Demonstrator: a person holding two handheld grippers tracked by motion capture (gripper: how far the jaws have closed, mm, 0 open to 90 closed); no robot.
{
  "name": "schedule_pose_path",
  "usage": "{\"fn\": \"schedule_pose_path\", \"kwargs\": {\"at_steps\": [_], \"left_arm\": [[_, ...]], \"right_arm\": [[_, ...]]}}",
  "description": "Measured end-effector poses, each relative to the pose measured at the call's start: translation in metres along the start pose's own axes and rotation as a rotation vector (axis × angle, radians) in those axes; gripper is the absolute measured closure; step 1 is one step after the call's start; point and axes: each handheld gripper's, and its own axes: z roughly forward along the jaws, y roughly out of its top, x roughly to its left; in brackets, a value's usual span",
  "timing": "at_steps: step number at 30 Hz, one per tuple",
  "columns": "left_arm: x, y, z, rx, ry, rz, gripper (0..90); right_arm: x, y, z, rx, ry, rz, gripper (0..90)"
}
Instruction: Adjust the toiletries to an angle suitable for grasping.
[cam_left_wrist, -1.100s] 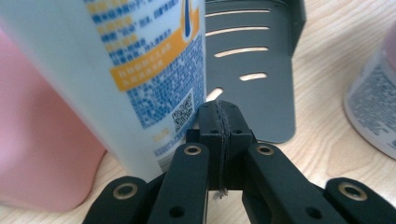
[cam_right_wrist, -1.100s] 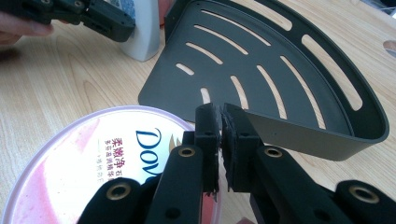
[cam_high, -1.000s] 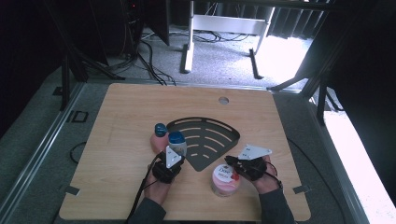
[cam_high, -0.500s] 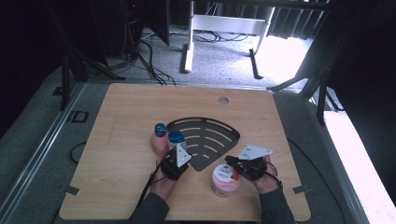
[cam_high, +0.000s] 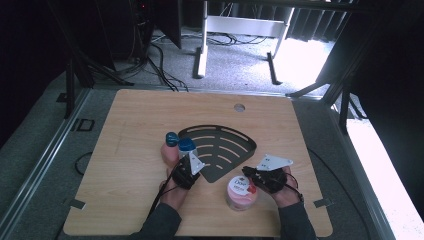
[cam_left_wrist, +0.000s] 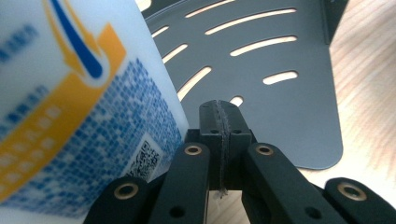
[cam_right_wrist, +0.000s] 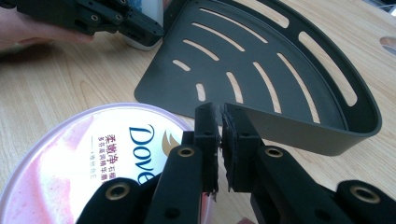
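Because both tools are closed on nothing, the left tool (cam_high: 189, 167) seems set to nudge the white bottle (cam_left_wrist: 70, 107) beside the dark corner shelf (cam_high: 220, 147) on the worktop (cam_high: 130, 115), while the right tool (cam_high: 252, 176) waits by the pink jar (cam_high: 241, 191).

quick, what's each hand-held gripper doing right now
Left hand-held gripper: closed, holding nothing, beside the white blue-capped bottle.
Right hand-held gripper: closed, holding nothing.
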Motion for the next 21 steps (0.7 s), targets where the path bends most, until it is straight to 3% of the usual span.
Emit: {"fn": "schedule_pose_path", "kwargs": {"at_steps": [11,14,21], "left_arm": [[0.003,-0.011,-0.001,0.033,0.001,-0.014,89.5],[0.002,-0.014,0.001,0.042,-0.033,-0.022,89.3],[-0.015,-0.004,0.006,0.043,-0.111,0.058,89.4]], "right_arm": [[-0.004,0.0,0.002,0.002,-0.01,0.009,83.9],[-0.006,0.004,0.008,0.007,-0.018,0.011,85.9],[-0.016,0.014,0.034,0.048,-0.018,0.009,89.6]]}}
